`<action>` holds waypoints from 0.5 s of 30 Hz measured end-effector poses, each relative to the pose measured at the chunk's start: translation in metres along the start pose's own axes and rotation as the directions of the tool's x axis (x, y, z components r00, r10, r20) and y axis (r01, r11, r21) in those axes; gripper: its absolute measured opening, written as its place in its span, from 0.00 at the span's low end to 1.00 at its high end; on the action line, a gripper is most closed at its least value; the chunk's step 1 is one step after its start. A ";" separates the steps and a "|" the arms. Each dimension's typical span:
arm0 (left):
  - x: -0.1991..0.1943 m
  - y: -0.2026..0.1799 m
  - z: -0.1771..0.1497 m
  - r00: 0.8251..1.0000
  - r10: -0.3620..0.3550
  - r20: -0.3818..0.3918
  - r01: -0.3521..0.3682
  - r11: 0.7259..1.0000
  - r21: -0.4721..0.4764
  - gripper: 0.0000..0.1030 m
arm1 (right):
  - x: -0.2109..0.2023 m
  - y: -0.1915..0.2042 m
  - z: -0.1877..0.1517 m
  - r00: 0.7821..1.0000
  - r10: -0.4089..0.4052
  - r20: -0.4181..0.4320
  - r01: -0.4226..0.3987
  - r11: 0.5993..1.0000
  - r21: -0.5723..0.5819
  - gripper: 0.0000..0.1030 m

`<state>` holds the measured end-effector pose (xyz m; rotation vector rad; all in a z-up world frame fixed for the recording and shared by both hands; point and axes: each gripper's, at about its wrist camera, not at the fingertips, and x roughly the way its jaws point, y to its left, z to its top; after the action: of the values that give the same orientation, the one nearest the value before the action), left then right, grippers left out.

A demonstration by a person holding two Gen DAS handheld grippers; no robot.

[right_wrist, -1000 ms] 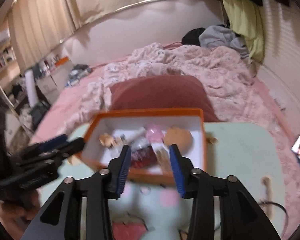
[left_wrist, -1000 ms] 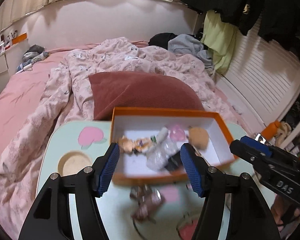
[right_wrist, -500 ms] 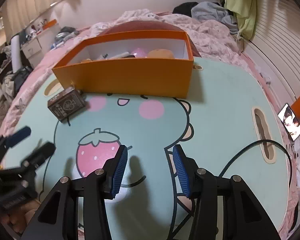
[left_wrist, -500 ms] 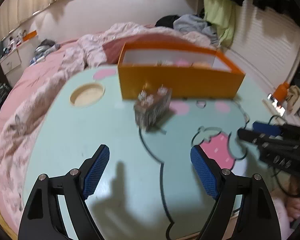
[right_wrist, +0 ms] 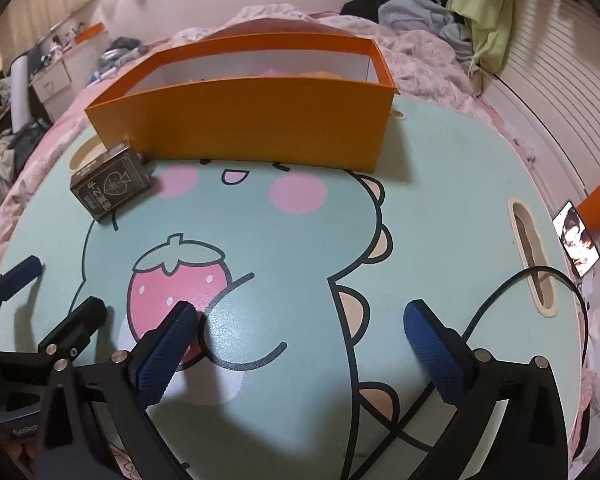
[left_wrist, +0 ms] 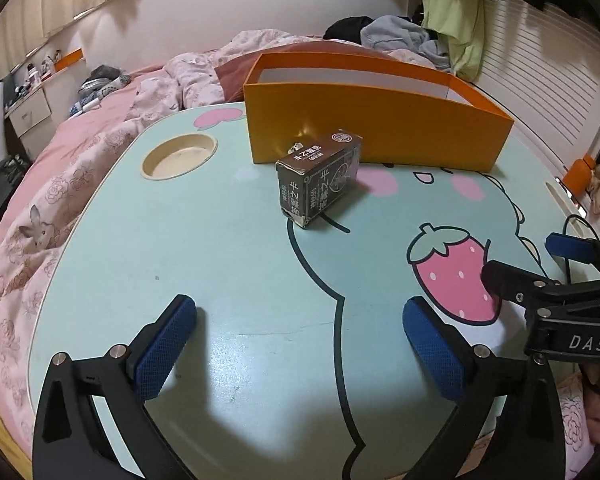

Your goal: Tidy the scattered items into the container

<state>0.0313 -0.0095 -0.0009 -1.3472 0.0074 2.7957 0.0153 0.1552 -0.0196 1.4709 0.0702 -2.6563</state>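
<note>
The small dark printed cardboard card box (left_wrist: 319,181) lies flat on the mint cartoon-printed lap desk (left_wrist: 228,280), just before the near wall of the open orange cardboard container (left_wrist: 372,128), towards its left corner, long axis slanting towards that wall. A second ago both views looked down into the container; now the left gripper (left_wrist: 300,340) and right gripper (right_wrist: 300,340) sit low near the desk's front edge, jaws just opened wide, released and empty.

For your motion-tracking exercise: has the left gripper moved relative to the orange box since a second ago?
Yes. The left gripper, jaws just opened and empty, has pulled back and down from above the orange box to low over the table.
</note>
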 end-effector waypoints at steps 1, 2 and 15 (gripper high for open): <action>0.000 0.000 0.000 1.000 0.000 0.000 0.000 1.000 0.000 1.00 | 0.000 0.000 0.000 1.000 0.000 0.001 0.000 1.000 0.000 1.00; 0.000 0.000 0.000 1.000 0.001 0.001 -0.001 1.000 0.001 1.00 | 0.000 0.000 -0.001 1.000 0.000 0.000 0.000 1.000 0.000 1.00; -0.003 -0.001 -0.001 1.000 0.006 0.004 -0.006 1.000 0.000 1.00 | -0.002 0.001 -0.001 1.000 0.001 0.001 -0.001 1.000 0.000 1.00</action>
<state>0.0342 -0.0082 0.0005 -1.3445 0.0117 2.8034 0.0172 0.1546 -0.0189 1.4691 0.0687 -2.6565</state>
